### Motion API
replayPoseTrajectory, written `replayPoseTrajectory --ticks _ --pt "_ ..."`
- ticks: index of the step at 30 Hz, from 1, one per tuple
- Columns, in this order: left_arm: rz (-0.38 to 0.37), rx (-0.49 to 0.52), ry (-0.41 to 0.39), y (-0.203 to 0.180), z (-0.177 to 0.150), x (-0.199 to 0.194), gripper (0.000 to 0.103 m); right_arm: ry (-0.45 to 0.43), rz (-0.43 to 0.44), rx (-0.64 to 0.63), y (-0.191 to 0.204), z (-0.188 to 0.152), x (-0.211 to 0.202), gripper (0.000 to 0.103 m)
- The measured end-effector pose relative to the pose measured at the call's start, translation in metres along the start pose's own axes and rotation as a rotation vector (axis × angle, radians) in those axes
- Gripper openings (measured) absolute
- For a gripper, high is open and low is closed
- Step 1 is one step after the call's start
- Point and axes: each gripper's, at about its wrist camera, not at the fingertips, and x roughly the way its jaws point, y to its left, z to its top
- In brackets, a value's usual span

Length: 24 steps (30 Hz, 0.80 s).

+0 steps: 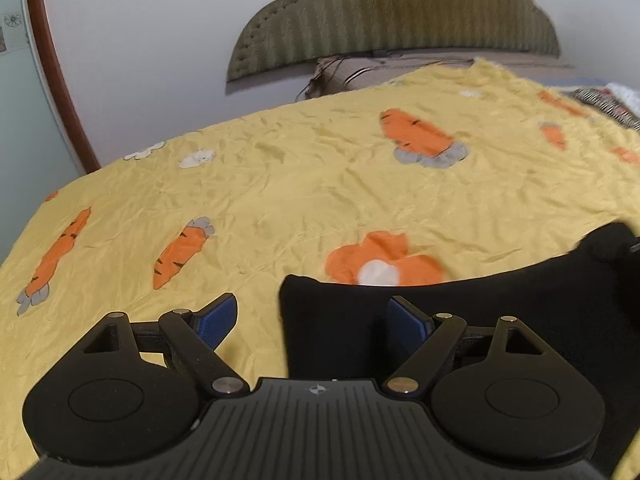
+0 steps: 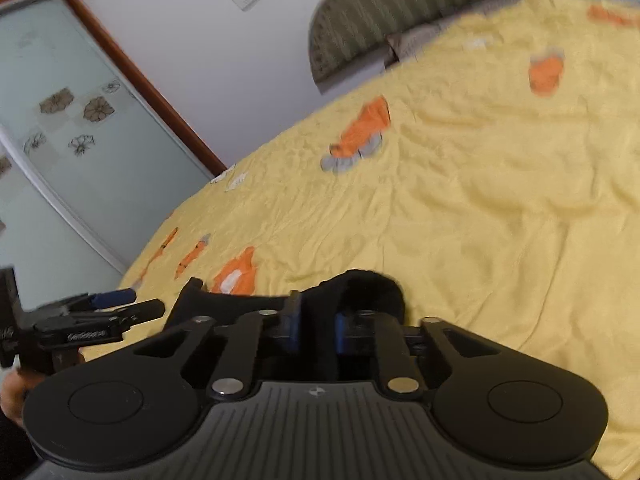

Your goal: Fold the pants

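The black pants (image 1: pixel 500 320) lie on the yellow carrot-print bedspread (image 1: pixel 320 184), stretching from the centre to the right edge of the left wrist view. My left gripper (image 1: pixel 310 318) is open just above the pants' near left corner, which lies between its blue pads (image 1: pixel 216 322). My right gripper (image 2: pixel 316 326) is shut on a bunched fold of the black pants (image 2: pixel 360 288) and holds it raised off the bed. The left gripper also shows at the left of the right wrist view (image 2: pixel 112 300).
A green padded headboard (image 1: pixel 392 16) and a brown pillow (image 1: pixel 380 72) stand at the far end of the bed. A frosted sliding door with a brown frame (image 2: pixel 80 128) is on the left. Striped fabric (image 1: pixel 604 104) lies at the far right.
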Motion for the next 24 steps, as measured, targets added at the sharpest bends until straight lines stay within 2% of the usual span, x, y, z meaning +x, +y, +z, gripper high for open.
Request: replayPoseTrajectory --ticks 3,5,6,9,11,13,14,16,18,21,24 --pt "0.045 -0.017 0.051 0.003 -0.001 0.025 0.085 -0.045 -0.016 -0.071 0.006 0.002 -0.002 0.012" --pt "0.035 -0.04 0.088 0.008 -0.002 0.037 0.085 0.014 -0.094 -0.106 0.003 -0.001 0.012 0.012" --pt "0.032 -0.053 0.097 0.011 -0.002 0.04 0.084 0.055 -0.108 -0.088 -0.003 -0.003 0.019 0.011" --pt "0.048 -0.084 0.084 0.02 -0.002 0.031 0.084 0.042 -0.094 -0.025 -0.007 -0.002 0.009 0.018" --pt "0.07 -0.104 0.063 0.028 0.0 0.02 0.083 0.011 -0.172 -0.048 0.0 -0.002 -0.003 0.021" --pt "0.066 -0.116 0.041 0.032 0.002 0.012 0.084 -0.026 -0.28 -0.128 0.017 -0.005 -0.015 0.021" --pt "0.054 -0.107 0.042 0.031 0.002 0.012 0.085 -0.034 -0.296 -0.178 0.028 -0.007 -0.019 0.021" --pt "0.058 -0.062 0.071 0.021 0.003 0.022 0.085 -0.001 -0.215 -0.248 0.048 -0.015 -0.022 0.021" --pt "0.057 -0.022 0.104 0.012 0.001 0.038 0.087 0.075 -0.136 -0.323 0.065 -0.028 -0.018 0.021" --pt "0.07 -0.074 0.11 0.019 -0.003 0.041 0.086 0.174 -0.224 -0.446 0.07 -0.05 -0.006 0.02" --pt "0.063 -0.134 0.096 0.034 -0.005 0.017 0.085 0.165 -0.262 -0.435 0.064 -0.052 -0.023 0.02"
